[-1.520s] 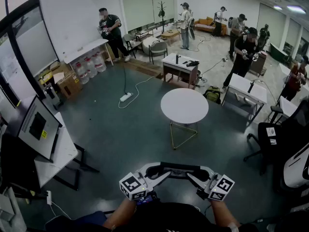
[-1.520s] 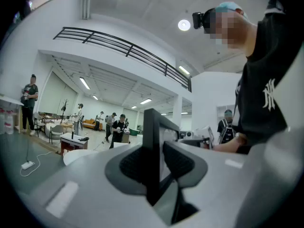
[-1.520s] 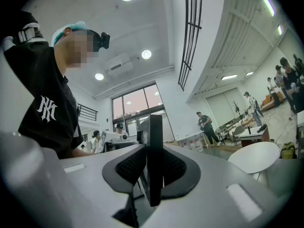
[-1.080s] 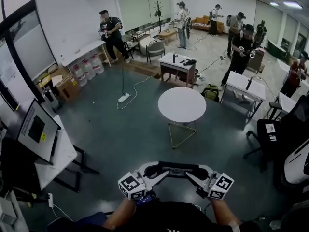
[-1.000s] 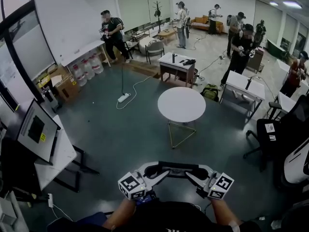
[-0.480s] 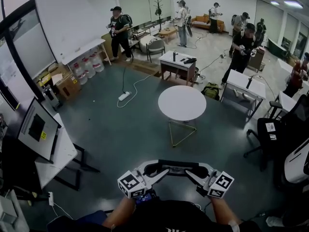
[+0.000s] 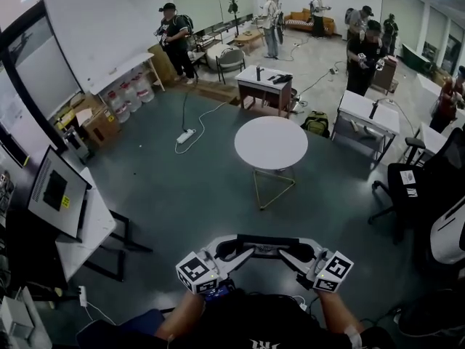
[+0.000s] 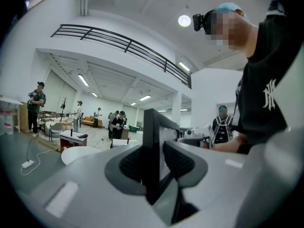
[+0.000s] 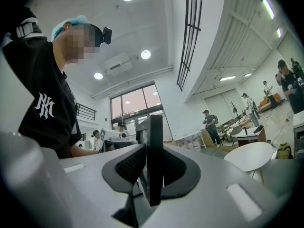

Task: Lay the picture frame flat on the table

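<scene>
- While left gripper (image 7: 231, 251) and right gripper (image 7: 292, 254) are pinching its edges, picture frame (image 7: 267, 240) is hanging well apart from round table (image 7: 271, 142).
- Risk: 1 thin edge-grip slipping, frame dropping en route.

Picture frame (image 7: 267, 240) spanning left gripper (image 7: 231, 252) to right gripper (image 7: 298, 254), one end clamped in each claw's jaws, round table (image 7: 271, 142) well ahead of both, monitor (image 7: 57, 193) on desk (image 7: 98, 233) left of left gripper, office chair (image 7: 425, 195) right of right gripper

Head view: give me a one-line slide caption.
The left gripper and right gripper clamp the ends of a black picture frame, held aloft short of the round white table.
</scene>
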Demonstrator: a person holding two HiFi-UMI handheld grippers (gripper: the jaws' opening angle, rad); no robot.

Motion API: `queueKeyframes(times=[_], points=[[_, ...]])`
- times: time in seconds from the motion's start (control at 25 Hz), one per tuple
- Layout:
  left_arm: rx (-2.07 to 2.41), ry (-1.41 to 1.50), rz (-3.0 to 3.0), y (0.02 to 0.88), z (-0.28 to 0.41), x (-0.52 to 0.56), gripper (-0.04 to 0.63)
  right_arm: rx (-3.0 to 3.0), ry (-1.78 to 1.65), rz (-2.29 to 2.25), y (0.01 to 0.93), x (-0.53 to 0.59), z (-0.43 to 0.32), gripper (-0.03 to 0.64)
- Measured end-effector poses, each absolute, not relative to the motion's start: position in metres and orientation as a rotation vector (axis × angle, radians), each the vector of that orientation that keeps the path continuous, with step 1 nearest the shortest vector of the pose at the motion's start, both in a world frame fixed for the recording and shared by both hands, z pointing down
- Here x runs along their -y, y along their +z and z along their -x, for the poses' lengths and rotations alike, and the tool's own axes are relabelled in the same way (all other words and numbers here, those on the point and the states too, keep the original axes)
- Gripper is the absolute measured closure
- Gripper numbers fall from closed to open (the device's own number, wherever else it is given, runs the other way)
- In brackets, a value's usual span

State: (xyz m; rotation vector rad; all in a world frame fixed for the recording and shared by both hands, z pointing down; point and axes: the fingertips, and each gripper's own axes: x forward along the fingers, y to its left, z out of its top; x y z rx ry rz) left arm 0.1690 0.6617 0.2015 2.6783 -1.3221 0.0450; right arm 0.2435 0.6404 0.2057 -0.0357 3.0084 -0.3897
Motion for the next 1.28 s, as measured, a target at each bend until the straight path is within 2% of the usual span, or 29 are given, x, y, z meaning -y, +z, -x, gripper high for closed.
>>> queueKeyframes(times=[0.8,1.28], points=[[1.260,0.130,-2.660,0.223,-0.241,-0.661,0.477,-3.021,-0.394,0.144,0.233,-0.643,-0.315,0.528],[1.200,0.133,-2.656,0.244,-0.237,-0.606,0.477,-3.053,-0.407,0.214,0.249,-0.591,-0.313,0.526]])
